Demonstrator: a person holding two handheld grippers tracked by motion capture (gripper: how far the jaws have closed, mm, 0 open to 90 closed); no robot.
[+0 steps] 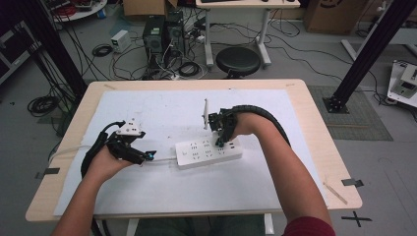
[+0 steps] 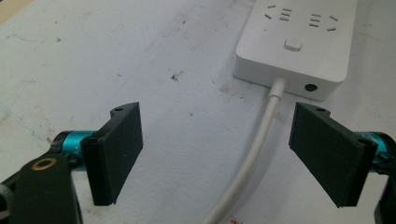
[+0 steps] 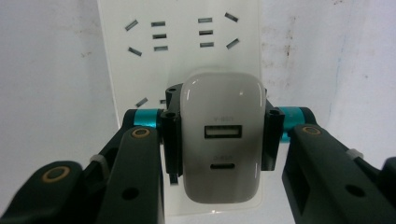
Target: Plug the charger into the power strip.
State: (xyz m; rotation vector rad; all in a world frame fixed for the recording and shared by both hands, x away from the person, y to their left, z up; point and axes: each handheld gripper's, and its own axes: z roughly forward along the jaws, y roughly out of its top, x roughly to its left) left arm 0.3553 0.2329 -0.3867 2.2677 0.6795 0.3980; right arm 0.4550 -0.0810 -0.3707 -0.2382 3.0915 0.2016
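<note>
Clamped between right gripper (image 3: 218, 140) jaws: grey USB charger (image 3: 222, 140), over white power strip (image 3: 187, 56); ports legible from right gripper view. Left gripper (image 2: 217, 154) jaws spread wide, straddling strip's cord (image 2: 261, 135). From high view, strip mid-table (image 1: 295, 98).

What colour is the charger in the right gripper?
White, glossy charger block; right gripper view shows it best.

Left hand-held gripper (image 2: 217, 154) hangs low with jaws spread wide; right hand-held gripper (image 3: 219, 140) points down, jaws clamped
</note>
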